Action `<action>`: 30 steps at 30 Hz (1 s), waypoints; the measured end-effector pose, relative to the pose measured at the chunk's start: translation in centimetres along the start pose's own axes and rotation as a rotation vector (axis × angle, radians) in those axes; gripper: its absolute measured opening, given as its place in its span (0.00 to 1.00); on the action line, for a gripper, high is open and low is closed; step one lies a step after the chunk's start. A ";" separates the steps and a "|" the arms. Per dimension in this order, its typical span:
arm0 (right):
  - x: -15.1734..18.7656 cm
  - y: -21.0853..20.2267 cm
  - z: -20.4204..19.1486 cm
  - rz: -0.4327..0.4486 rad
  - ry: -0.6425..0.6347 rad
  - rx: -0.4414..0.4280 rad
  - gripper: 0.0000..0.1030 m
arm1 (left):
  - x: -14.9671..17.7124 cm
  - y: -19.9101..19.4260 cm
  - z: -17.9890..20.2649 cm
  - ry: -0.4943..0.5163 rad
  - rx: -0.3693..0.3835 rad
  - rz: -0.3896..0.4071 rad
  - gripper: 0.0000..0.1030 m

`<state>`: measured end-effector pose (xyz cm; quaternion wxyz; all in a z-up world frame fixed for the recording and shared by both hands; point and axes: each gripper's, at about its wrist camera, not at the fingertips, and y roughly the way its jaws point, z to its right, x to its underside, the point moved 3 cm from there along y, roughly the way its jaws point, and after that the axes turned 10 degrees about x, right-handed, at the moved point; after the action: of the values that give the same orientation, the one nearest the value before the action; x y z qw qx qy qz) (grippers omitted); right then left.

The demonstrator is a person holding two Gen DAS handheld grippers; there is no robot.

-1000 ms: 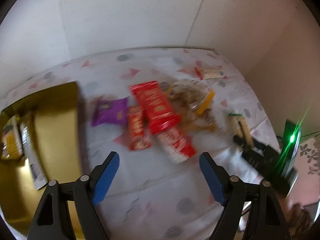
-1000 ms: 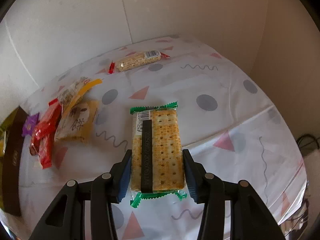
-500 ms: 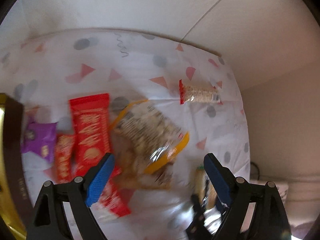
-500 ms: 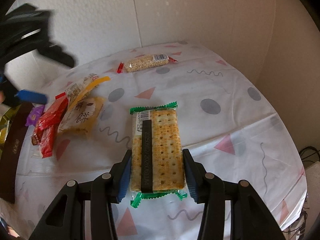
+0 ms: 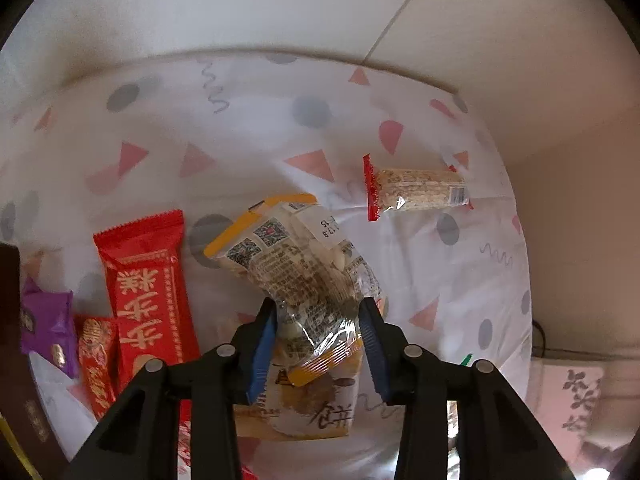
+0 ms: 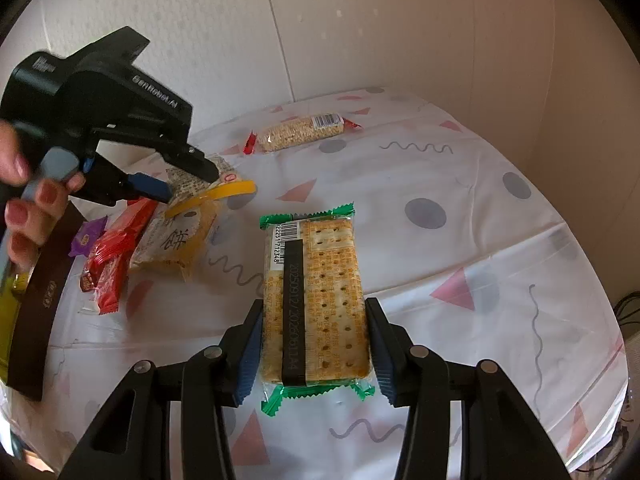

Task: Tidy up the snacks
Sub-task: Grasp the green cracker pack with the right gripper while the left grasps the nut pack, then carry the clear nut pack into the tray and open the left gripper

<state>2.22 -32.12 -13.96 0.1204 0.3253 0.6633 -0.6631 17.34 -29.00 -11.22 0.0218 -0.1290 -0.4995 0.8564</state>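
Observation:
My left gripper (image 5: 318, 350) is shut on a clear yellow-edged snack bag (image 5: 296, 264), which lies over a beige biscuit packet (image 5: 316, 416); the gripper also shows in the right wrist view (image 6: 188, 184). My right gripper (image 6: 314, 354) is shut on a green-edged cracker pack (image 6: 320, 300) on the tablecloth. A large red bar (image 5: 148, 284), a small red bar (image 5: 96, 356) and a purple packet (image 5: 48, 324) lie to the left. A red-ended rice bar (image 5: 416, 190) lies at the far right.
A dark brown box (image 6: 40, 300) with a gold inside stands at the table's left edge. White walls close the back and right. The patterned tablecloth (image 6: 480, 240) drops off at the right edge.
My left gripper moved forward over the snack pile and closed on the yellow-edged bag. My right gripper still holds the cracker pack in the same place.

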 end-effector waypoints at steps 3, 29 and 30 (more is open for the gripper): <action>0.0 0.0 -0.1 0.004 -0.009 0.002 0.48 | 0.4 -0.4 -0.1 0.043 0.006 0.013 0.33; -0.2 0.4 0.2 -0.006 0.005 -0.016 0.48 | -1.0 0.1 -2.2 -0.194 0.044 0.013 0.36; -0.3 0.4 0.2 -0.005 0.003 -0.020 0.48 | -1.0 0.2 -1.9 -0.161 0.027 0.009 0.35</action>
<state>2.61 -32.42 -14.18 0.1208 0.3235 0.6709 -0.6562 18.79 -27.63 -12.07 -0.0208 -0.0617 -0.4876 0.8706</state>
